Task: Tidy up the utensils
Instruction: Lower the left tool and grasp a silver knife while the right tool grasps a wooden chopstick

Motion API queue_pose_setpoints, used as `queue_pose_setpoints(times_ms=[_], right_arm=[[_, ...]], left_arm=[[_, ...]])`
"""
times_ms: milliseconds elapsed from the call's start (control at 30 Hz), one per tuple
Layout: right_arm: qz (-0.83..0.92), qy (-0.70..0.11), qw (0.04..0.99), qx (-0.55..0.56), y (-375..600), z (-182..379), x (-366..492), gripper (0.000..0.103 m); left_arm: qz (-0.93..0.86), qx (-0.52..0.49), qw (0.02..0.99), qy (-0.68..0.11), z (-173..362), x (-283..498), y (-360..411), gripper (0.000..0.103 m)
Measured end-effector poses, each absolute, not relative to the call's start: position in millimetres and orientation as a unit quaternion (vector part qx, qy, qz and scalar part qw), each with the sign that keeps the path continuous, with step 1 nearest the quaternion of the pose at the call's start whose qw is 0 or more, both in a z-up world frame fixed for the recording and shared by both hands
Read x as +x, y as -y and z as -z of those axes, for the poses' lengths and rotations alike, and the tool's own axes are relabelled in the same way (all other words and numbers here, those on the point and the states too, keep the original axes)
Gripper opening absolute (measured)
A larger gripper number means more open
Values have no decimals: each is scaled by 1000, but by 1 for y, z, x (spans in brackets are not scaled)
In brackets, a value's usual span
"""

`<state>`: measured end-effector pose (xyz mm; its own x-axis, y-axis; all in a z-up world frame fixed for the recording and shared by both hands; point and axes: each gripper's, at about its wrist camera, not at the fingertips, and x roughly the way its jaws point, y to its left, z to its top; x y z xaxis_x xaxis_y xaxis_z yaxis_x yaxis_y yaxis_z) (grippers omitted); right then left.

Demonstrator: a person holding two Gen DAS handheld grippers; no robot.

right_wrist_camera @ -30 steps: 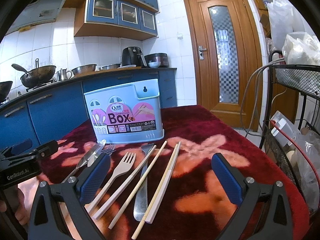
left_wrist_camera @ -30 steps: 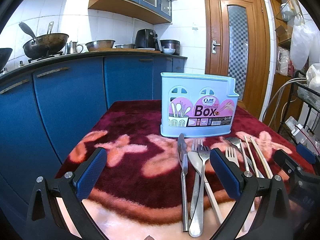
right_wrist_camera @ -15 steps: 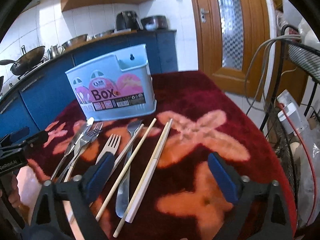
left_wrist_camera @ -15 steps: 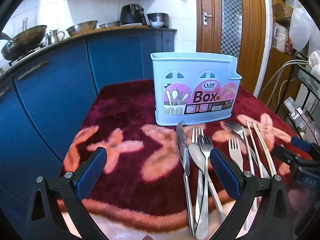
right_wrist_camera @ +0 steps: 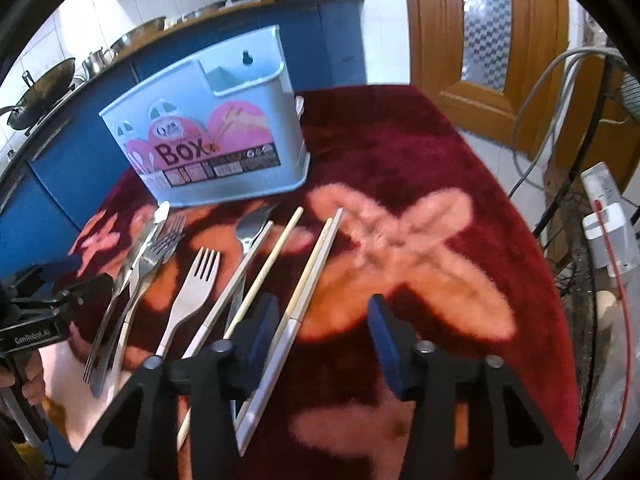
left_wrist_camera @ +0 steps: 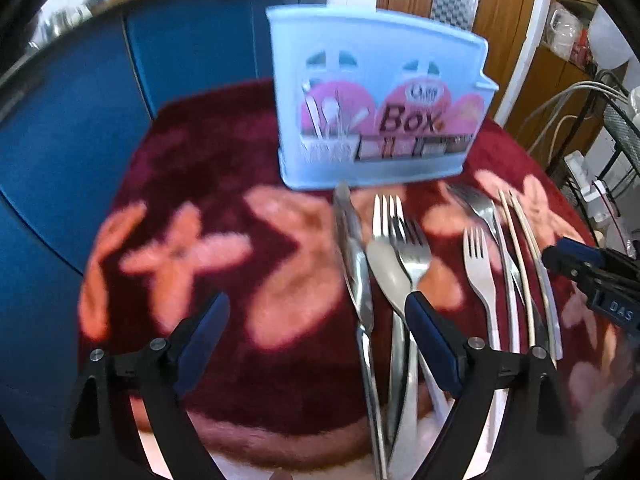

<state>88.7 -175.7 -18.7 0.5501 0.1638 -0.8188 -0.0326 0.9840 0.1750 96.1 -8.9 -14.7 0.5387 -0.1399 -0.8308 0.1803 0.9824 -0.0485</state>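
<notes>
A light blue utensil box [left_wrist_camera: 376, 108] labelled "Box" stands upright on the red flowered cloth; it also shows in the right wrist view [right_wrist_camera: 212, 136]. In front of it lie a knife [left_wrist_camera: 354, 256], steel forks [left_wrist_camera: 404, 240], a pale fork [right_wrist_camera: 192, 296] and chopsticks [right_wrist_camera: 316, 264]. My left gripper [left_wrist_camera: 316, 344] is open and empty, low over the cloth left of the knife. My right gripper [right_wrist_camera: 322, 336] is open and empty, its left pad [right_wrist_camera: 262, 332] beside the chopsticks.
Blue kitchen cabinets [left_wrist_camera: 80, 128] stand behind and left of the table. A wooden door [right_wrist_camera: 488, 32] is at the back right. A wire rack with cables and bags [right_wrist_camera: 600, 240] stands close to the table's right edge.
Both grippers have moved forward and down toward the utensils. The right gripper's jaws have narrowed. The utensils and box have not moved.
</notes>
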Motion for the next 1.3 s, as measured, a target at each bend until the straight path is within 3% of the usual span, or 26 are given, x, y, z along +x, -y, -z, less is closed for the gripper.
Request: queue_pose_setpoints(times_ms=[200,400,567,700,767,1067,1300], right_arm=[[-73,-490,865,77,177,22,98,24],[-89,-514,846,112,186,24,107,23],[-94,-528,836,118,187,26,111,23],[-101,-530,834,116,184,26,112,11],[-101,-529,835,111,182,25,112,11],[-104,-527,836,113,182,23,110,10],[-111,-519,840,115,184,17,104,7]], left_arm=[[91,47,869,-484,20,102,15,89],[103,34,856,-505,28,112,15,73],[99,48,858,-501,32,113,20,72],[102,49,861,-496,32,112,19,68],[104,48,861,-495,32,112,19,65],[118,49,862,-491,29,107,22,47],[131,32,862,-489,26,104,24,25]])
